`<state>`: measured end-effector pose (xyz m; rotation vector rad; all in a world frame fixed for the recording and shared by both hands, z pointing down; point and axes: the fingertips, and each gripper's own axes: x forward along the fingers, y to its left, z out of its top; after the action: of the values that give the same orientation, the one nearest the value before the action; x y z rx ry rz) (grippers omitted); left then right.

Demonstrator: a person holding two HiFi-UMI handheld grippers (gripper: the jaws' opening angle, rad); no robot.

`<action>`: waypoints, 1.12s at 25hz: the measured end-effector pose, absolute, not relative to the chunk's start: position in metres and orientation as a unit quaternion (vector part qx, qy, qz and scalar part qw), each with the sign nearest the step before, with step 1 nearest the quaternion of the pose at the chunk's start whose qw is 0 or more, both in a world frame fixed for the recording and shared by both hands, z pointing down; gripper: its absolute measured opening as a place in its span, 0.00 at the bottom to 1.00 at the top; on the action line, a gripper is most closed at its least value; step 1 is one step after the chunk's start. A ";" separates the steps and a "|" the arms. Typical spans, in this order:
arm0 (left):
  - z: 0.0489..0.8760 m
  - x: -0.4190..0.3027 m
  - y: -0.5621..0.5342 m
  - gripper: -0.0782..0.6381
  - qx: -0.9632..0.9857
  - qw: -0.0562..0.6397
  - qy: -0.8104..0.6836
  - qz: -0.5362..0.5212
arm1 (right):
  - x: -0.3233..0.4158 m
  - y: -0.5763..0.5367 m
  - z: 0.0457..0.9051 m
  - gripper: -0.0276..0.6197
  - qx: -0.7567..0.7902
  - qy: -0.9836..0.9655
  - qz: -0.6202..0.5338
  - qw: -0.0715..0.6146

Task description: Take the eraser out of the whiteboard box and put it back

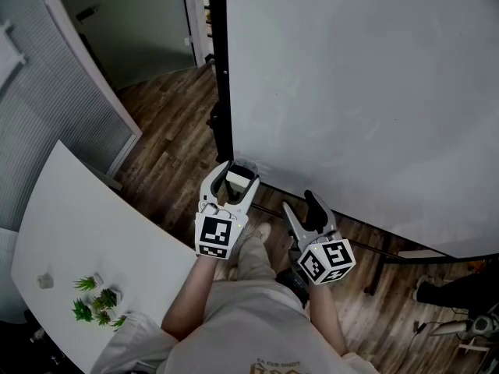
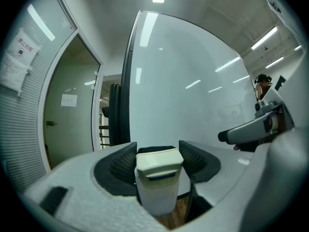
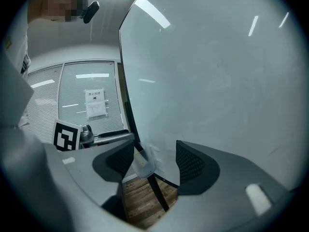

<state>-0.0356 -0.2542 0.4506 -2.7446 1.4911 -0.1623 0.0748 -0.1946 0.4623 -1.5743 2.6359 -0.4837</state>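
A cream whiteboard eraser point(image 2: 159, 166) stands upright between the pads of my left gripper point(image 2: 158, 158), which press on both of its sides. In the head view the eraser point(image 1: 235, 180) sits between the left gripper's point(image 1: 241, 174) jaws at the lower left corner of the whiteboard point(image 1: 366, 92), right at the clear whiteboard box point(image 1: 245, 165). How deep the eraser sits in the box I cannot tell. My right gripper point(image 1: 306, 203) hangs to the right, open with nothing between its jaws. In the right gripper view the right gripper point(image 3: 154, 158) looks past its jaws at the clear box point(image 3: 143, 163).
The whiteboard's black frame post point(image 1: 221, 76) rises just left of the box, with its stand bar point(image 1: 366, 248) above a wooden floor point(image 1: 168, 139). A white table point(image 1: 86, 255) with a small plant point(image 1: 95, 301) lies at the lower left. A glass partition point(image 1: 47, 107) stands behind it.
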 end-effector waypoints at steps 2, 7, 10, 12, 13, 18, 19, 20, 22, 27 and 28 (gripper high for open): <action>0.453 -0.035 -0.255 0.48 -0.878 0.005 0.476 -0.053 | 0.075 -0.195 0.463 0.46 -0.507 0.847 -0.156 0.016; 0.458 -0.034 -0.259 0.48 -0.878 0.000 0.476 -0.058 | 0.078 -0.198 0.465 0.46 -0.509 0.846 -0.160 0.016; 0.461 -0.033 -0.259 0.48 -0.878 -0.001 0.474 -0.060 | 0.078 -0.199 0.466 0.46 -0.508 0.846 -0.162 0.016; 0.462 -0.033 -0.260 0.48 -0.879 -0.002 0.473 -0.061 | 0.077 -0.199 0.467 0.46 -0.508 0.846 -0.163 0.017; 0.463 -0.033 -0.260 0.48 -0.879 -0.002 0.473 -0.060 | 0.076 -0.199 0.467 0.46 -0.507 0.846 -0.163 0.017; 0.467 -0.034 -0.261 0.49 -0.880 -0.006 0.472 -0.056 | 0.076 -0.200 0.470 0.46 -0.508 0.845 -0.165 0.016; 0.467 -0.034 -0.261 0.49 -0.880 -0.007 0.471 -0.056 | 0.076 -0.201 0.470 0.46 -0.508 0.845 -0.166 0.016; 0.468 -0.033 -0.262 0.49 -0.880 -0.008 0.471 -0.056 | 0.076 -0.201 0.471 0.46 -0.508 0.845 -0.166 0.016; 0.470 -0.033 -0.263 0.49 -0.881 -0.011 0.470 -0.057 | 0.075 -0.202 0.471 0.46 -0.508 0.845 -0.167 0.016; 0.474 -0.033 -0.264 0.49 -0.881 -0.021 0.469 -0.057 | 0.076 -0.202 0.472 0.46 -0.511 0.843 -0.168 0.015; 0.475 -0.033 -0.264 0.49 -0.881 -0.022 0.470 -0.055 | 0.077 -0.202 0.473 0.46 -0.512 0.842 -0.168 0.015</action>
<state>-0.0334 -0.2641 0.4746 -2.8056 1.4971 -0.1760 0.0768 -0.2018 0.4725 -1.5943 2.6213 -0.5237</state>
